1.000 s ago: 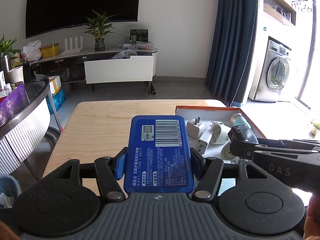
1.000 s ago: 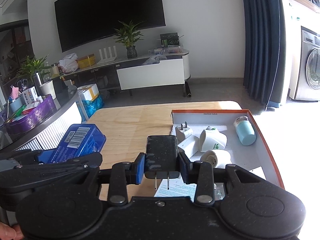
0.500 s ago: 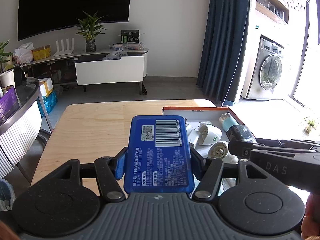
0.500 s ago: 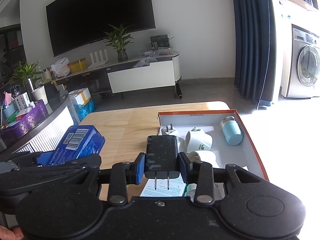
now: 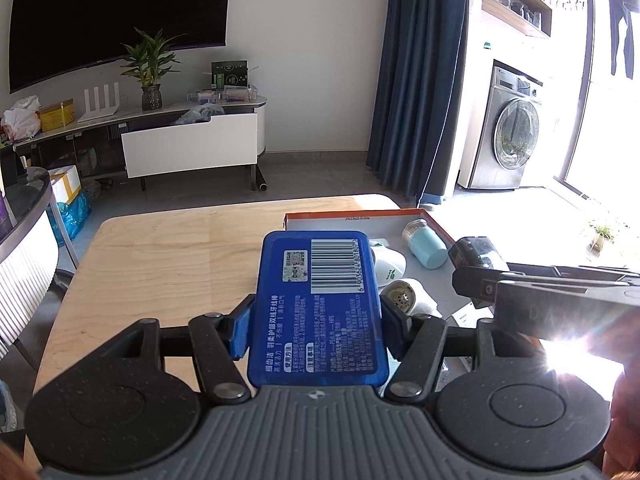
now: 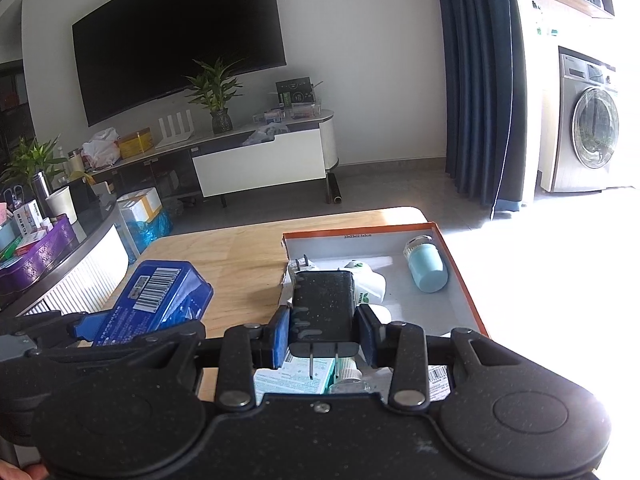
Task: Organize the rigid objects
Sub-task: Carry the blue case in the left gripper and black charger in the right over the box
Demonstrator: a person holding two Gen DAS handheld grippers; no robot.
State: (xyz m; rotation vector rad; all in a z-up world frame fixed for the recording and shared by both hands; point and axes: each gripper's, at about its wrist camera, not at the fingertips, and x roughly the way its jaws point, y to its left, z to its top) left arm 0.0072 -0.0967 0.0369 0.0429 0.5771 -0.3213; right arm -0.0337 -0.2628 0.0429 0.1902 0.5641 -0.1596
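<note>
My left gripper (image 5: 318,326) is shut on a flat blue box (image 5: 318,304) with a barcode, held above the wooden table (image 5: 168,256); the box also shows in the right wrist view (image 6: 154,300). My right gripper (image 6: 323,334) is shut on a black plug adapter (image 6: 323,300), prongs toward the camera, over the near left part of the orange-rimmed tray (image 6: 460,280). The adapter shows in the left wrist view (image 5: 478,254). The tray (image 5: 352,222) holds a pale blue jar (image 6: 427,266), white plugs (image 6: 368,286) and paper packets (image 6: 296,378).
The wooden table's left half (image 6: 236,264) is bare wood. A round dark counter with a purple basket (image 6: 36,256) stands to the left. A TV cabinet (image 5: 188,144), blue curtain (image 5: 420,80) and washing machine (image 5: 516,132) lie beyond the table.
Both grippers have shifted right and forward with their loads; the tray now sits closer and more central under the right gripper. Both grips are unchanged.
</note>
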